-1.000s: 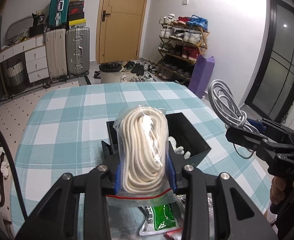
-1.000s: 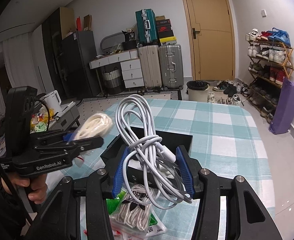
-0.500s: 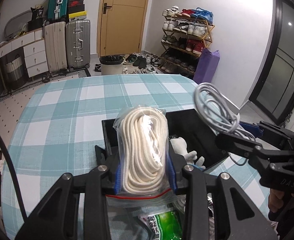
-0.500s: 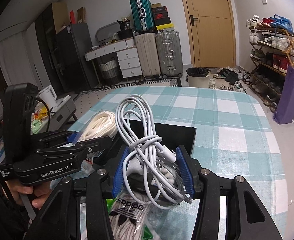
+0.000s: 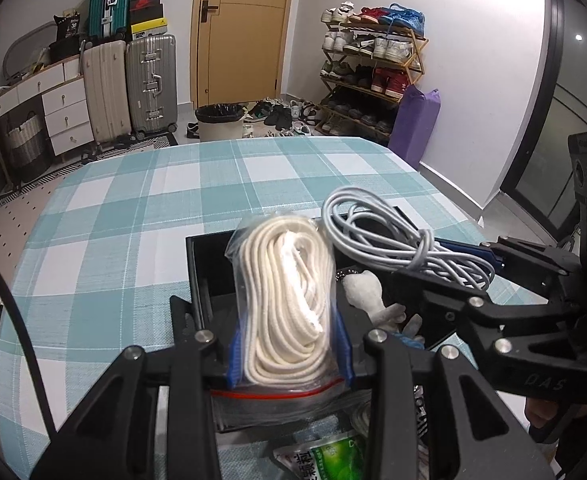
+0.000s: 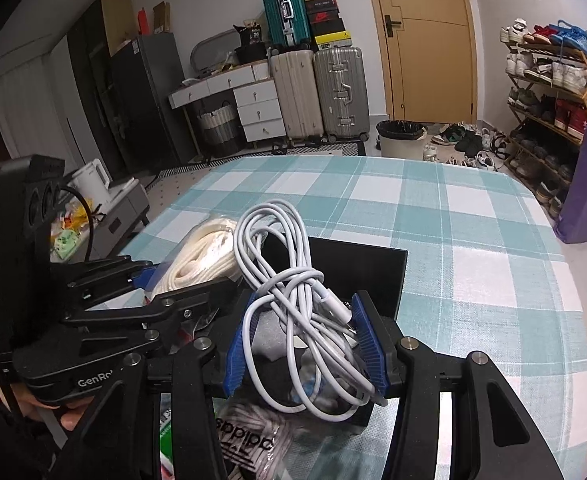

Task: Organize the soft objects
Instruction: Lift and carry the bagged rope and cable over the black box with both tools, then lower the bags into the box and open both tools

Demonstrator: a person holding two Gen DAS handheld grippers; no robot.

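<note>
Both grippers have advanced toward the open black rectangular box [image 5: 207, 276] since the earlier frames, and the two loads now sit side by side over it at frame centre. Left gripper [image 5: 289, 350]: jaws narrow, clamped on the clear zip bag of coiled cream rope [image 5: 283, 300], which stands upright between the blue pads. Right gripper [image 6: 303, 350]: jaws narrow, clamped on the bundled white charging cable [image 6: 293, 300], whose loops rise above the pads toward upper centre.

Step in hand, as judged: carrying both soft items to the box for deposit. A small white plush toy [image 5: 363, 288] already lies inside, right of the rope bag. The next move likely calls for lowering each load past the box rim, then opening the jaws. More packets [image 6: 249, 436] lie on the teal checked tablecloth [image 5: 133, 216] at lower frame, not yet sorted.
</note>
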